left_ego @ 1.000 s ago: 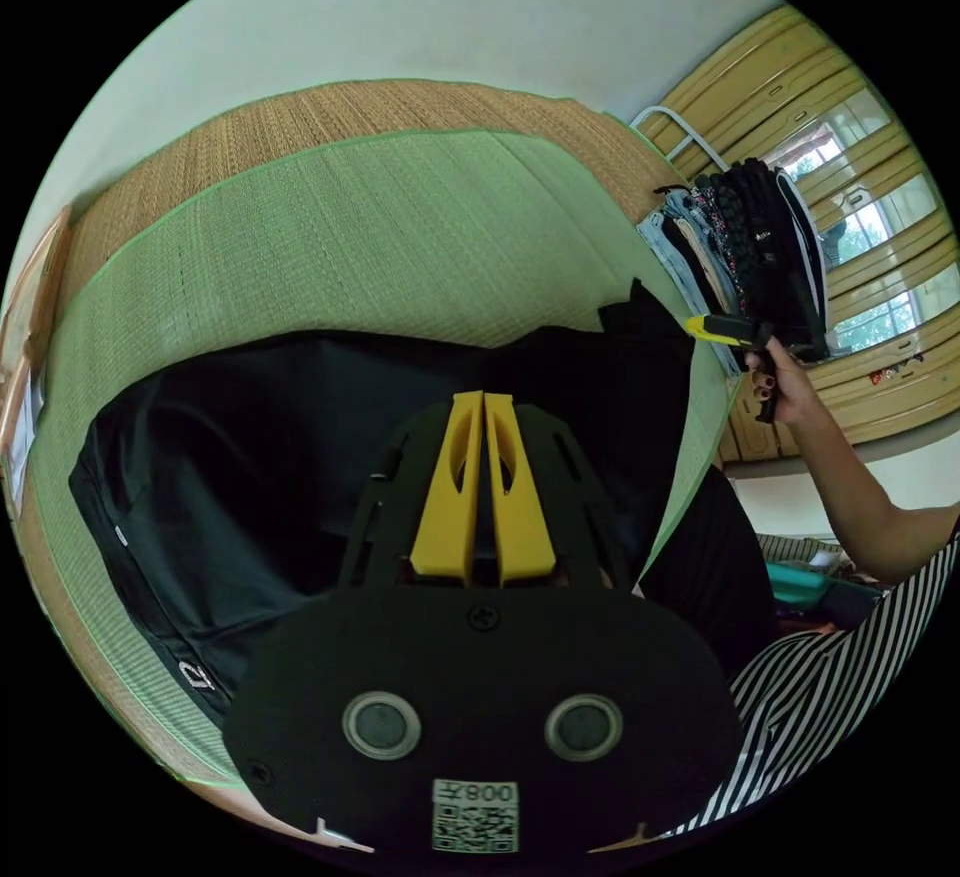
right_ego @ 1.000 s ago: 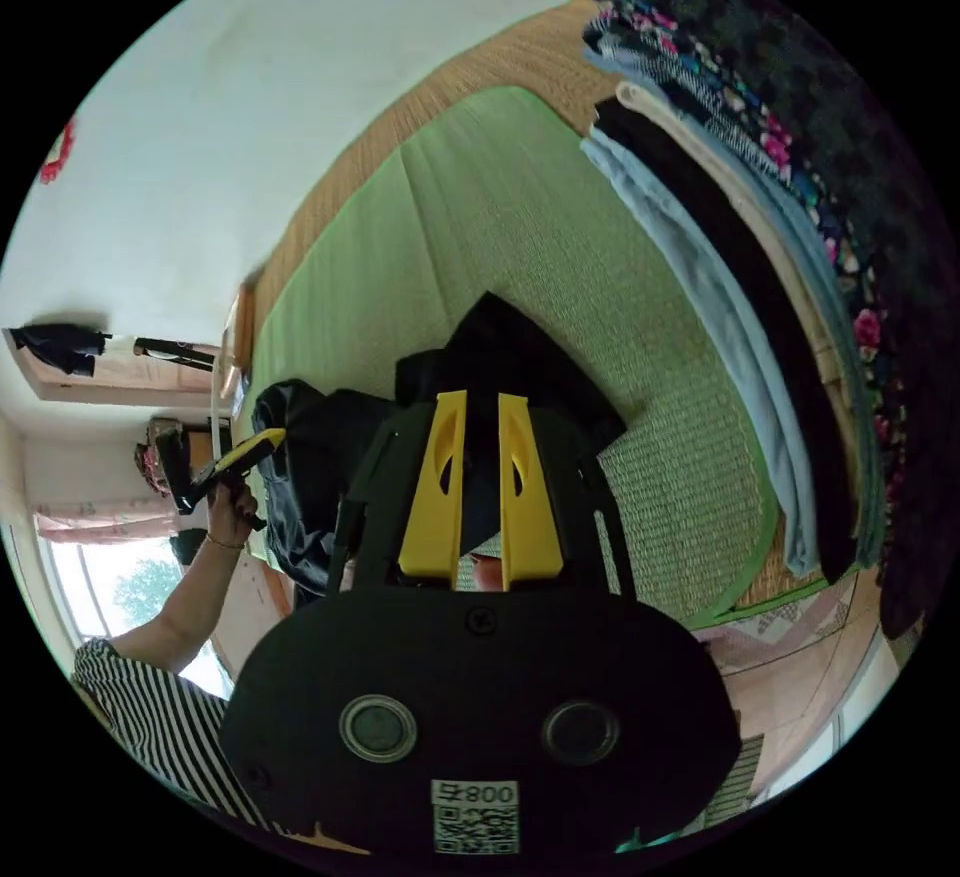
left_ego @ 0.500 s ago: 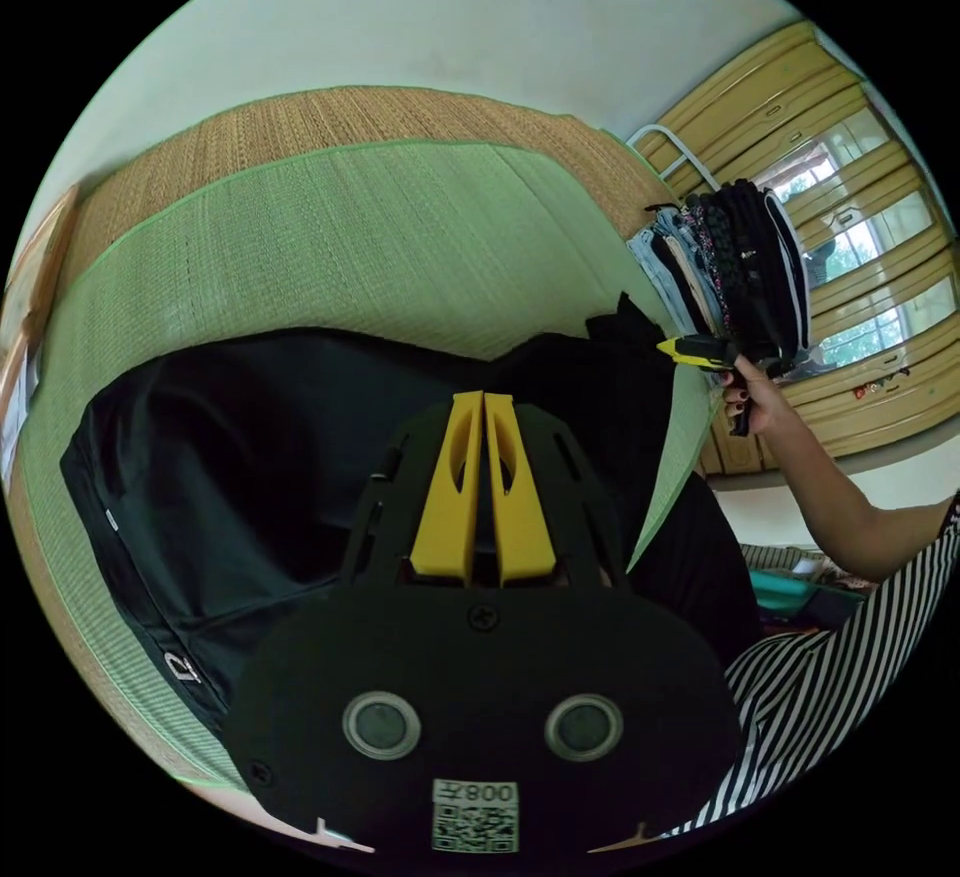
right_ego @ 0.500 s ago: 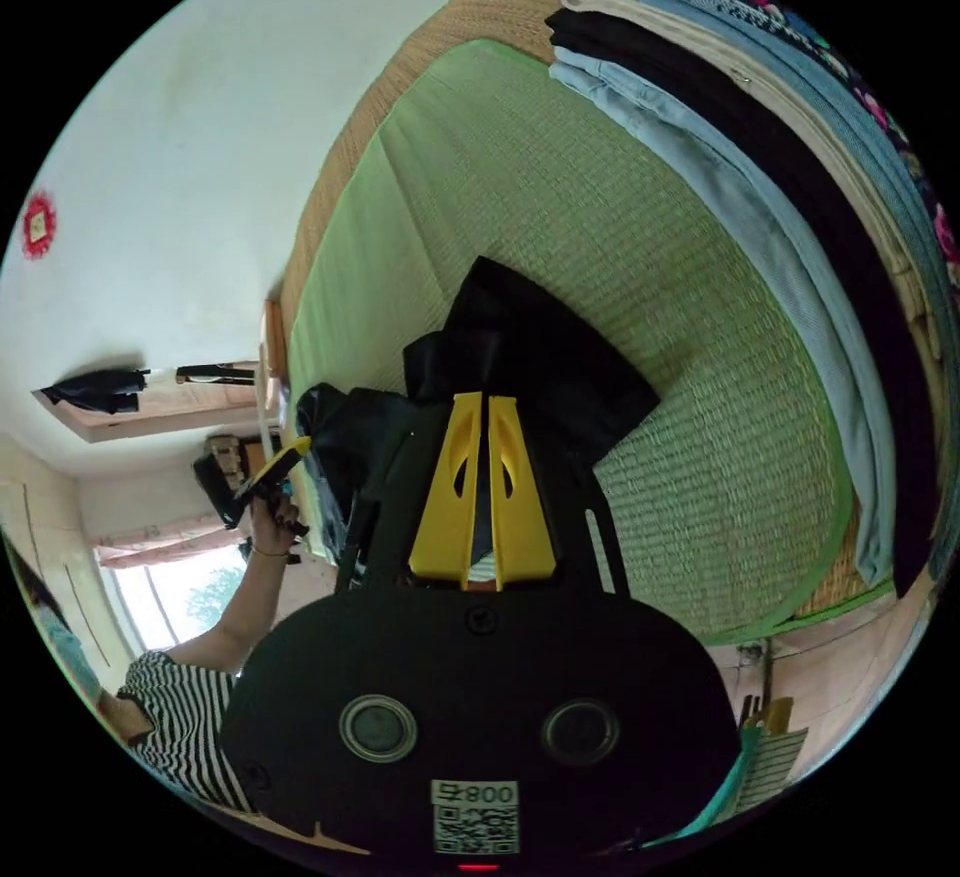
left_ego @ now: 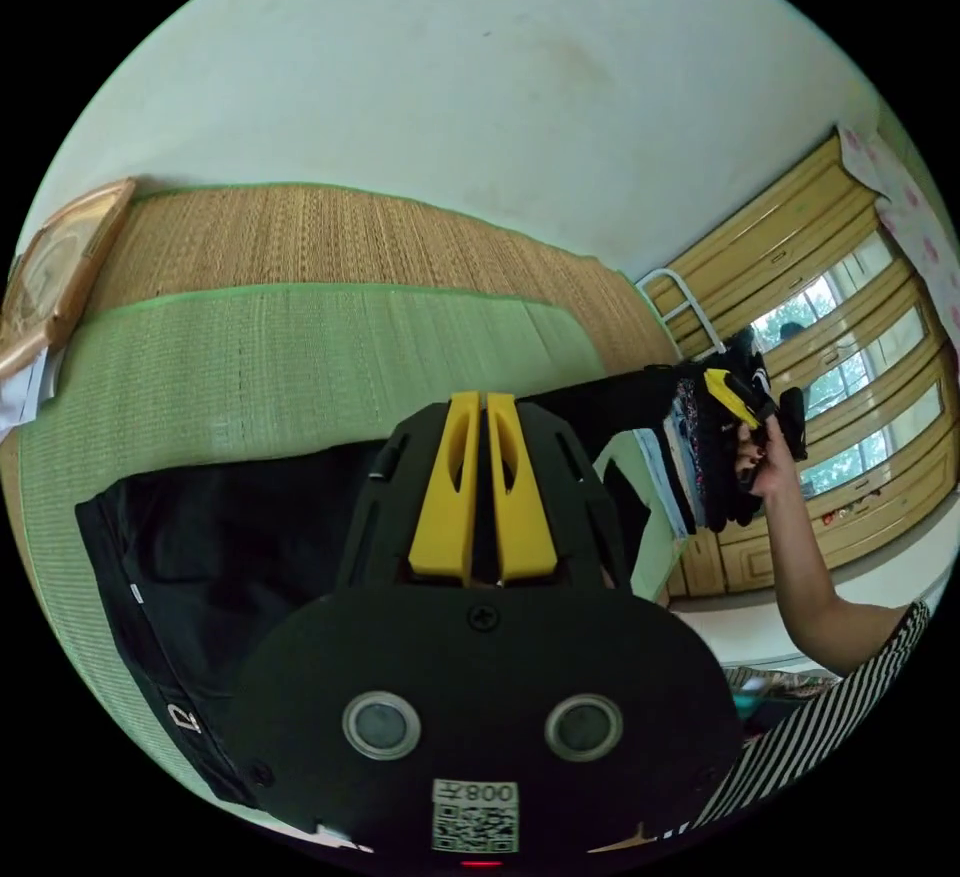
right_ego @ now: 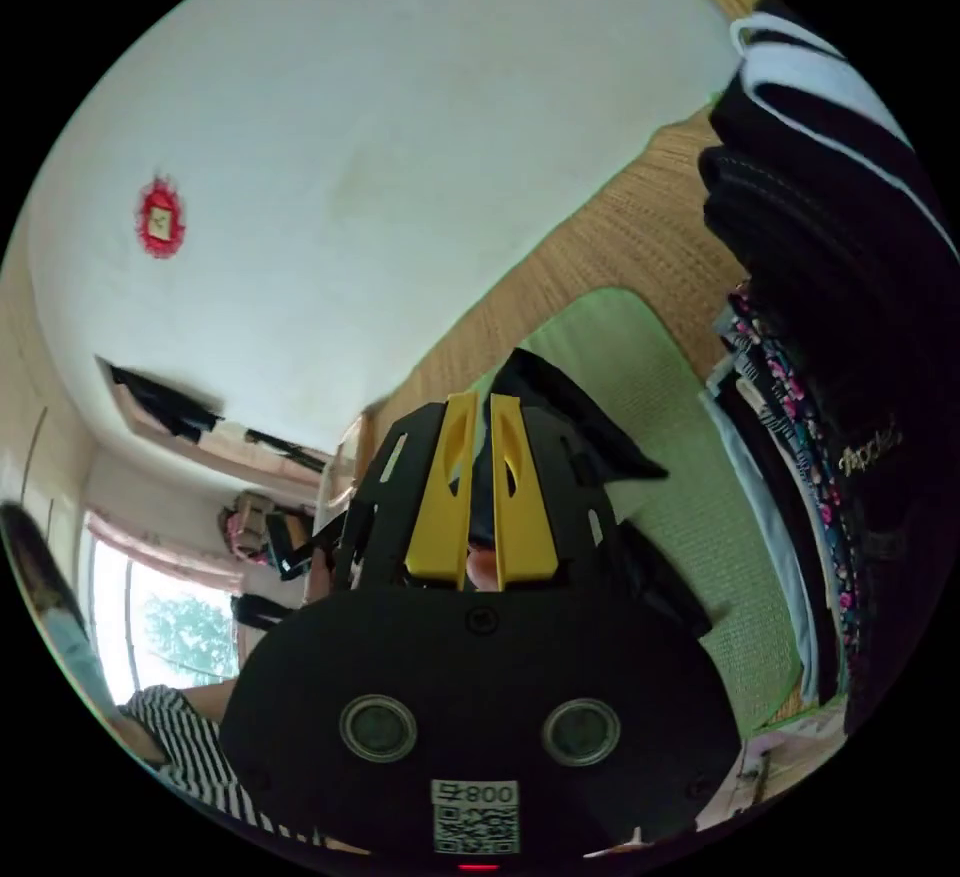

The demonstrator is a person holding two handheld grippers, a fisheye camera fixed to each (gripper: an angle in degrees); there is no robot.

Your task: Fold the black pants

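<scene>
Pants (left_ego: 230, 557) lie spread on the green mat (left_ego: 250, 367) in the left gripper view, waistband end at the view's left, one leg stretched off toward the right gripper (left_ego: 735, 397) in the raised hand (left_ego: 765, 457). Left gripper (left_ego: 487, 407) has its jaws nearly together with black cloth between them. Right gripper view puts a clothes stack (right_ego: 820, 397) close by; its jaws sit a narrow gap apart, pinching black cloth (right_ego: 560, 407).

Left gripper (left_ego: 485, 417) fingers closed together, right gripper (right_ego: 478, 422) fingers pinched on dark cloth
</scene>
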